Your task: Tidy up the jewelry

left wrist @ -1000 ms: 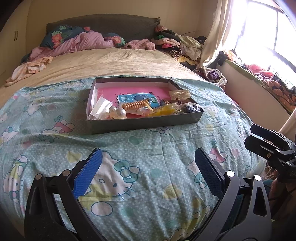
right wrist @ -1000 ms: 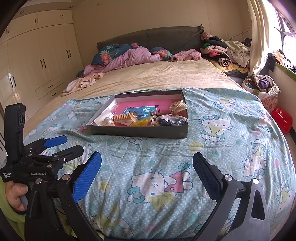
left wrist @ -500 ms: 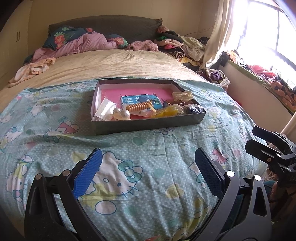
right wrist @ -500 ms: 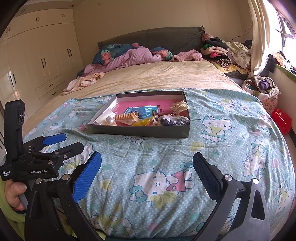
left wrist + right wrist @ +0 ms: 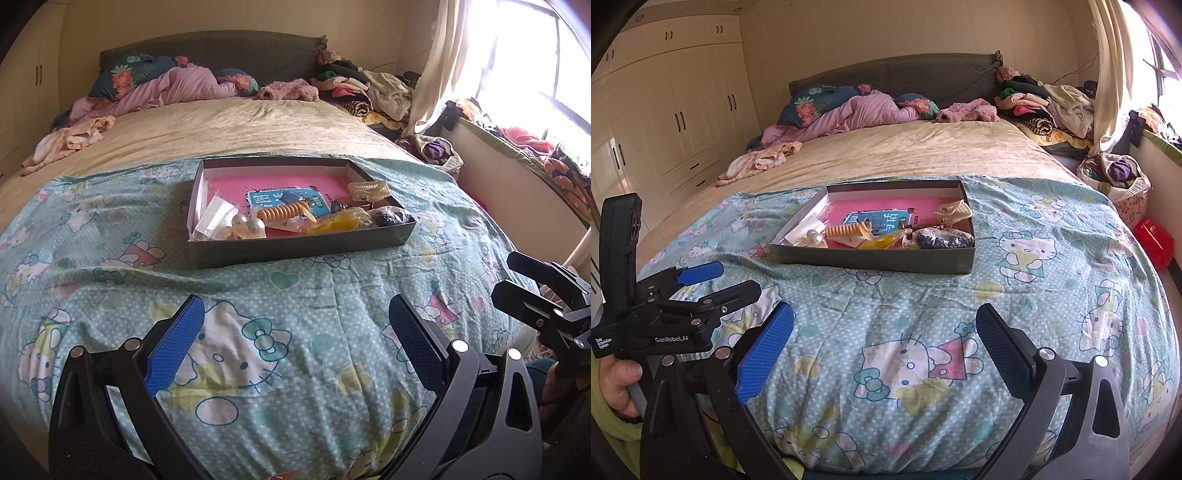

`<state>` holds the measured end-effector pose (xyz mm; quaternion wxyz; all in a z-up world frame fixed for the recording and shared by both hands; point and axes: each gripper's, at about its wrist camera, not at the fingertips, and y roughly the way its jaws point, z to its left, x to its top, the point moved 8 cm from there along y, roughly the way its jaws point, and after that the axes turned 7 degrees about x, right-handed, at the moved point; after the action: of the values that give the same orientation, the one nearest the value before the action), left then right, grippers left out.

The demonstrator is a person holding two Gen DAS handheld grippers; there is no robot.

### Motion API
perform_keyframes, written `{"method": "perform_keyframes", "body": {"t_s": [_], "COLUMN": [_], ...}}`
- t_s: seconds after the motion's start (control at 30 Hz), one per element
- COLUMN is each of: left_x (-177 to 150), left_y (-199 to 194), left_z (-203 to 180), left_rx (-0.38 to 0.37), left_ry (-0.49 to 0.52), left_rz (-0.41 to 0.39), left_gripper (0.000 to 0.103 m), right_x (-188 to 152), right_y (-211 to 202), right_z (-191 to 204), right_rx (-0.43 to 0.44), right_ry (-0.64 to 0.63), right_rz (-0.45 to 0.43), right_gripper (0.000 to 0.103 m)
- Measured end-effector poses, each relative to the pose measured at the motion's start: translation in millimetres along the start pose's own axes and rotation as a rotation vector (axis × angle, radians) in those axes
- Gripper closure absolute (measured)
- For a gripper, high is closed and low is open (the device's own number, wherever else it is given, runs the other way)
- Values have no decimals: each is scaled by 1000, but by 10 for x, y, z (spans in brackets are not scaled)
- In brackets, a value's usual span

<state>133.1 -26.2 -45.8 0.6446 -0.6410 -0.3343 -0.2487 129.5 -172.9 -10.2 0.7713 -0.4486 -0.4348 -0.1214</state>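
Both tongs, my left tongs (image 5: 295,339) and right tongs (image 5: 884,339), are spread wide and hold nothing, hovering above the near end of the bed (image 5: 229,125), well apart from the jewelry. On the cartoon-cat blanket (image 5: 295,302) ahead sits a shallow grey tray (image 5: 306,245) with a pink floor. Along its near wall I see a ridged orange bangle (image 5: 282,213), two pearls (image 5: 248,222), a yellow piece (image 5: 341,220) and a dark bead bundle (image 5: 943,238).
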Motion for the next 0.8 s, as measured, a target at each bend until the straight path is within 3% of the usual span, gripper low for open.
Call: {"method": "perform_keyframes", "body": {"t_s": [0.8], "left_x": [-37], "left_y": [6], "left_z": [28], "left_rx": [27], "left_ry": [2], "left_rz": [6], "left_gripper": [10], "right_x": [0], "right_y": [-1], "right_z": [14], "right_rx": [-1], "right_ry": [-4], "right_rz": [0], "right_gripper": [4]}}
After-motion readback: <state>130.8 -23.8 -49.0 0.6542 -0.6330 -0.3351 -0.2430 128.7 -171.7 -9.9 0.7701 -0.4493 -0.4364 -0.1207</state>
